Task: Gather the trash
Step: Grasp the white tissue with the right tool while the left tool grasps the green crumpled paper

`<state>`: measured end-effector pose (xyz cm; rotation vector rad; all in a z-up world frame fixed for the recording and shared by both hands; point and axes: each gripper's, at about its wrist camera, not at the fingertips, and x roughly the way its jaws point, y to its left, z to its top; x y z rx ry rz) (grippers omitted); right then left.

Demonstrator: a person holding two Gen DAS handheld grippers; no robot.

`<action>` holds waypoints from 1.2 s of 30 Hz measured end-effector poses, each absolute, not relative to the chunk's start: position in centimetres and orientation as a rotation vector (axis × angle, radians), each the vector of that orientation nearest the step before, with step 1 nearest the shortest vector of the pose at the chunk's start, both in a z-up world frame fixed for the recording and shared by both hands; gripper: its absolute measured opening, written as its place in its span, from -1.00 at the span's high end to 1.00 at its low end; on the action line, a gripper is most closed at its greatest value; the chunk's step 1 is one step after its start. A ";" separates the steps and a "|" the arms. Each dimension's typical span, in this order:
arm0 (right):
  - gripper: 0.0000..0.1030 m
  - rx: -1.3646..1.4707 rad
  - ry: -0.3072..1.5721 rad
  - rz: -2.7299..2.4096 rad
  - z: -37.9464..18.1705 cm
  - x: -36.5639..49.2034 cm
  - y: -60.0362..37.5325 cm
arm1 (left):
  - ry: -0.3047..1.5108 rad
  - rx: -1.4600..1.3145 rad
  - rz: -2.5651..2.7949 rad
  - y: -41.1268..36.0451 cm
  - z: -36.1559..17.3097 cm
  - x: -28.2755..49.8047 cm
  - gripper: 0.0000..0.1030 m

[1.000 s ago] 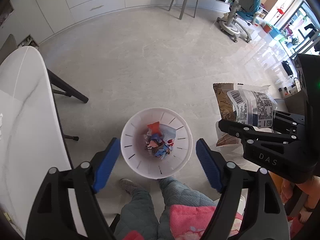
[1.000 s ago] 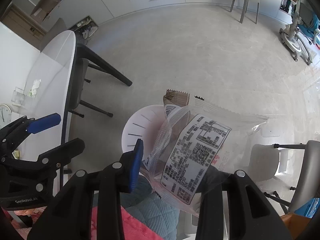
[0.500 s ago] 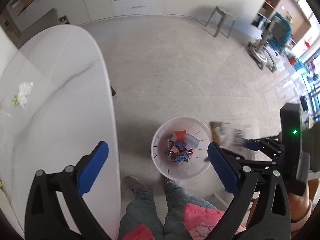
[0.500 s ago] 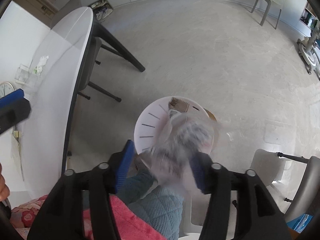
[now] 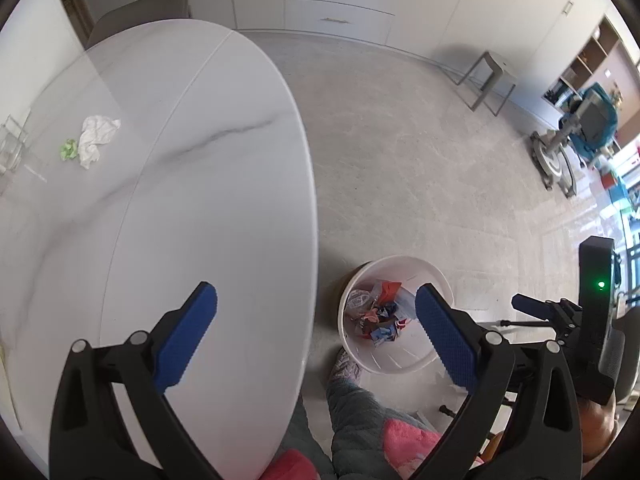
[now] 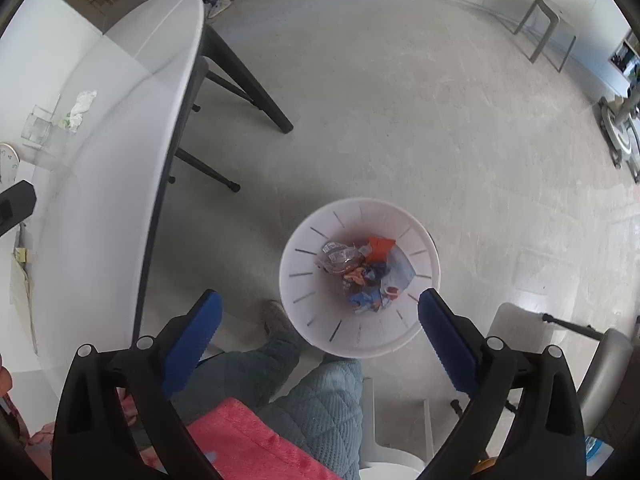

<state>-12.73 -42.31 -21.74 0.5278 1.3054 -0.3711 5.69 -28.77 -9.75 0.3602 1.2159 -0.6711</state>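
Several wrappers [image 6: 362,270] already lie in the white bin [image 6: 316,320] below our right gripper [image 6: 316,326], whose empty jaws are opening, while our wide, empty left gripper [image 5: 316,330] has a crumpled tissue [image 5: 96,138] left far ahead on the surface [image 5: 192,200].

A white oval table [image 5: 208,184] bore a crumpled tissue [image 5: 96,138], with a green scrap [image 5: 69,149], perhaps a wrapper, just beside the tissue. Beside the table, a white bin [image 6: 320,320] stood on the grey floor [image 6: 400,120].
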 end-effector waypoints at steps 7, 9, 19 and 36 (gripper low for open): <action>-0.95 0.427 1.256 -0.291 -18.5 -6.7 -39.8 | 1.210 0.284 -0.588 -25.5 -9.3 9.7 -0.85; -0.95 0.396 1.237 -0.260 -17.7 -4.4 -38.9 | 1.205 0.257 -0.549 -24.1 -9.2 11.5 -0.85; -0.95 0.260 1.184 -0.089 -15.5 8.5 -33.2 | 1.179 0.135 -0.350 -15.4 -9.8 21.8 -0.85; -0.95 0.100 1.200 0.174 -18.7 28.4 -21.9 | 1.171 -0.012 -0.193 -5.7 -13.3 36.3 -0.85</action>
